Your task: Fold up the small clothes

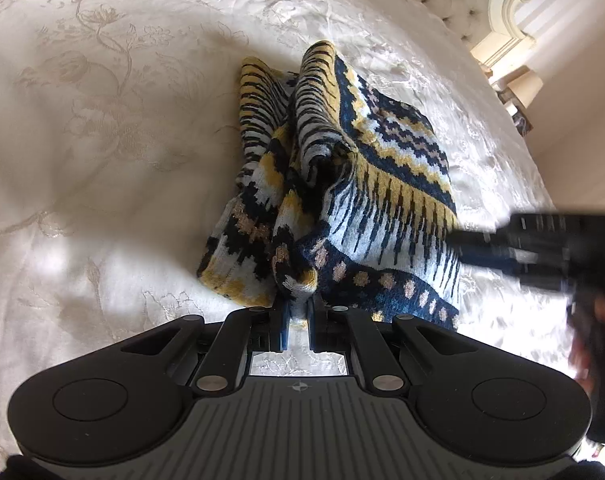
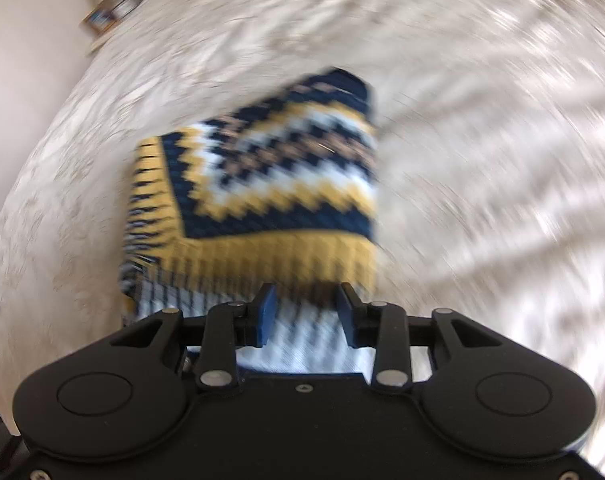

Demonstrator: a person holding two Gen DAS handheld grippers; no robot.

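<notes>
Left gripper (image 1: 298, 312) fingers clenched on knit sweater (image 1: 342, 184) corner, six o'clock on bed (image 1: 102, 120). Right gripper (image 2: 304, 312) fingers spread, released, at three o'clock.

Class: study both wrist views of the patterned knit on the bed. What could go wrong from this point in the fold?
1. The left gripper pinches only a small bunch of the knit garment; a pull could drag the crumpled stack across the bedspread.
2. The right gripper stands open over the folded edge, its view blurred; it might catch and undo the fold.
</notes>
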